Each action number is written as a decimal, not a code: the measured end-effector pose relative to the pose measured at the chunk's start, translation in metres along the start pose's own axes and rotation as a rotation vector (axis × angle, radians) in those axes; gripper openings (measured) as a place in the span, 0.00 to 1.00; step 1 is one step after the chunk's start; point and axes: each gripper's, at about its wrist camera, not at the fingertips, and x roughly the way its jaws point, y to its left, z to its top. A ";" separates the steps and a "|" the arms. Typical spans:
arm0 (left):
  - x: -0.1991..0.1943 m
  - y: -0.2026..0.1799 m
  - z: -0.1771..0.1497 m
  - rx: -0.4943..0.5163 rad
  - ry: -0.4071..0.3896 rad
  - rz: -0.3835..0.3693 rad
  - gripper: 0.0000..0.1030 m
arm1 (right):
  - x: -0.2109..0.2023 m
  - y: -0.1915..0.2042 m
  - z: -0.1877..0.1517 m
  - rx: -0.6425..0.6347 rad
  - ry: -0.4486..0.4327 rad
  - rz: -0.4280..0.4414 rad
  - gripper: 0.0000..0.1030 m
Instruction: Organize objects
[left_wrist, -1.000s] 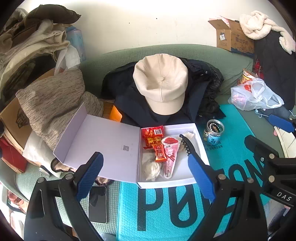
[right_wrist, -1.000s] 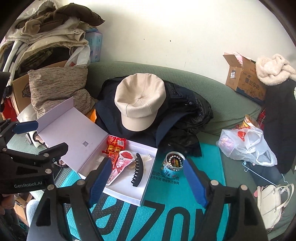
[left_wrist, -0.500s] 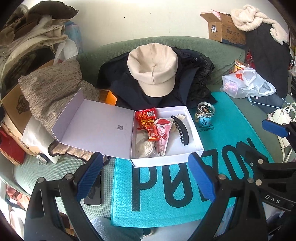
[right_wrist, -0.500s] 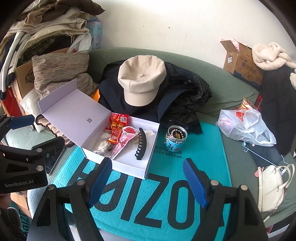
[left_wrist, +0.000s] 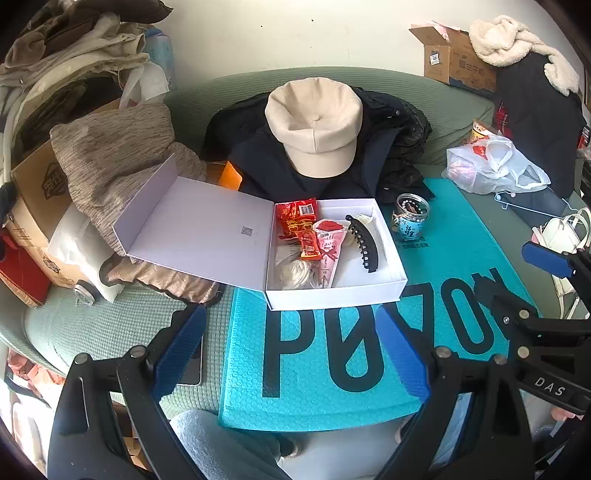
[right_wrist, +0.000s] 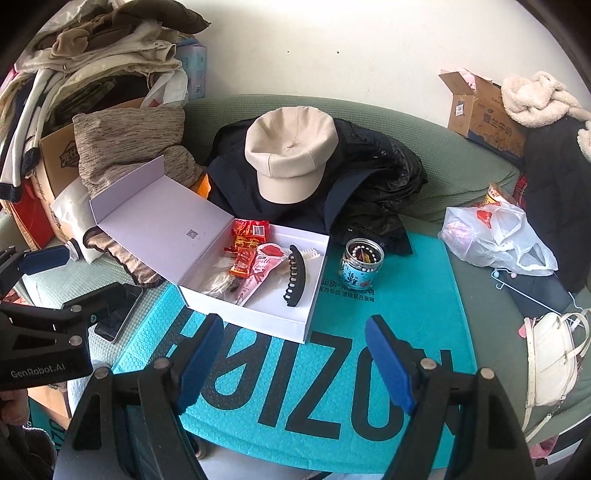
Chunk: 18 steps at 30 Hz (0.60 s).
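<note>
Two grippers hang over a long sage-green textured sofa (left_wrist: 424, 92) crowded with clothes and boxes. Across its seat lies a teal bubble-textured mat with big black letters (left_wrist: 454, 258). Behind the mat a dark navy jacket (right_wrist: 373, 195) is heaped, with a cream fabric cap (left_wrist: 314, 125) sitting on top. On the mat's near-left part stands a white rectangular cardboard box (left_wrist: 369, 291), its hinged lid (left_wrist: 199, 229) folded back flat to the left. Inside it lie red snack packets (left_wrist: 297, 218), a pink cone-shaped wrapper (left_wrist: 330, 247) and, toward its right side, a black plastic claw hair clip (left_wrist: 365, 243). Just right of the box, on the mat, stands a small glass jar of beads (right_wrist: 362, 268).

The left gripper (left_wrist: 291, 350) and right gripper (right_wrist: 291, 365) both hover above the mat's near edge, blue-padded fingers spread wide, nothing between them.
</note>
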 end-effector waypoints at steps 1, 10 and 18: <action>-0.001 0.001 0.000 -0.001 0.000 0.001 0.90 | 0.000 0.000 -0.001 0.001 0.000 0.002 0.77; -0.006 0.001 -0.003 0.005 0.013 0.013 0.90 | -0.002 0.002 -0.002 0.000 0.005 0.002 0.77; -0.010 0.000 -0.004 0.016 0.022 0.036 0.90 | -0.003 0.003 -0.001 -0.002 0.006 0.000 0.77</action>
